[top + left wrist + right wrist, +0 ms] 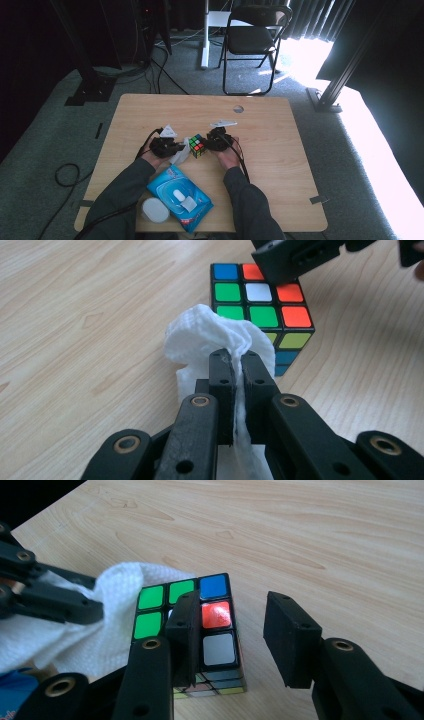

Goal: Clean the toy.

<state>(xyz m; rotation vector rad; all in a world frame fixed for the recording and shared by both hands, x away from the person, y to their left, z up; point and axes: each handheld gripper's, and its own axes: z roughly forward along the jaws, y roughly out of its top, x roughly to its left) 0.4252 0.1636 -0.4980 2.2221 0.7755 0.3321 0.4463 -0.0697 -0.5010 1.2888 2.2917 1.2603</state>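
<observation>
A person sits at a wooden table (280,150) with a two-jaw gripper in each hand, seen from above. A cube (197,145) with coloured squares stands near the middle of the table, between the two grippers.

The left gripper (172,146) is just left of the cube. In the left gripper view its jaws are pressed together on a crumpled white wipe (210,335), which bulges out above the jaw tips and trails down between them. The bunched end of the wipe lies against the near side of the cube (260,305), whose top shows blue, orange, green and white squares.

The right gripper (212,140) is just right of the cube. In the right gripper view its jaws stand apart, holding nothing. One jaw lies over the top of the cube (210,625); whether it touches cannot be told. The other jaw hangs beside the cube over bare wood. The wipe (75,630) and the left gripper's black arms show at the left of that view.

Nearer the person, between the forearms, lie a blue pack (180,197) of wipes with a white flap, and a round white lid (154,210) at the table's near edge
</observation>
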